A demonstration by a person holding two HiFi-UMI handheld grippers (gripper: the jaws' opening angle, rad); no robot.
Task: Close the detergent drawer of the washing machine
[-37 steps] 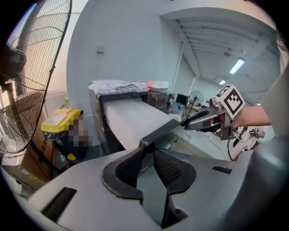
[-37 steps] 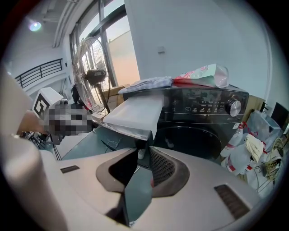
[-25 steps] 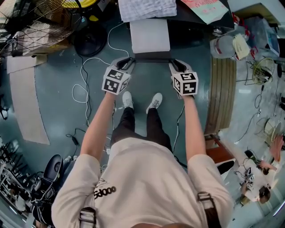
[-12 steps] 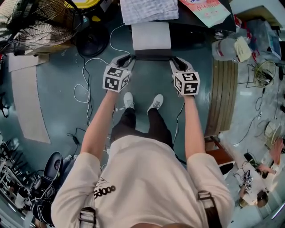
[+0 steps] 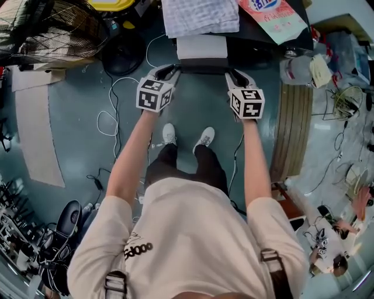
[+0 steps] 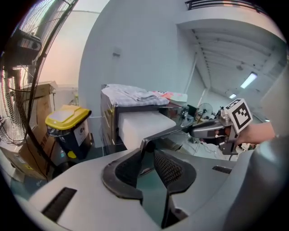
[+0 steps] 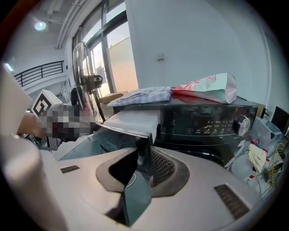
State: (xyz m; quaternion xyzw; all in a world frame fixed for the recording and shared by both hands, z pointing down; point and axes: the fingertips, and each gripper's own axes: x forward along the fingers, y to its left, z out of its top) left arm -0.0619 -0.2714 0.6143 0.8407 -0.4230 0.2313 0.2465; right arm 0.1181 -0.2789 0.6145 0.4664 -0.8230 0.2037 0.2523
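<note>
The detergent drawer (image 5: 201,47) sticks out of the dark washing machine (image 7: 207,122), white body with a dark front bar (image 5: 201,68). My left gripper (image 5: 169,71) is shut on the bar's left end, whose corner (image 6: 145,144) sits between the ribbed pads. On the bar's right end (image 7: 142,143) my right gripper (image 5: 232,75) is likewise shut. Both point slightly downward toward the machine. In the left gripper view the white drawer body (image 6: 144,126) and the right gripper (image 6: 203,128) show beyond the jaws.
A folded cloth (image 5: 198,14) and a detergent bag (image 5: 274,11) lie on the machine's top. A wire fan (image 5: 52,29) and a yellow-lidded bin (image 6: 67,119) stand to the left. Cables (image 5: 111,117) trail on the floor; a slatted board (image 5: 292,122) lies at right.
Both grippers have moved toward the machine with the front bar between them. The white part of the drawer that shows has grown shorter.
</note>
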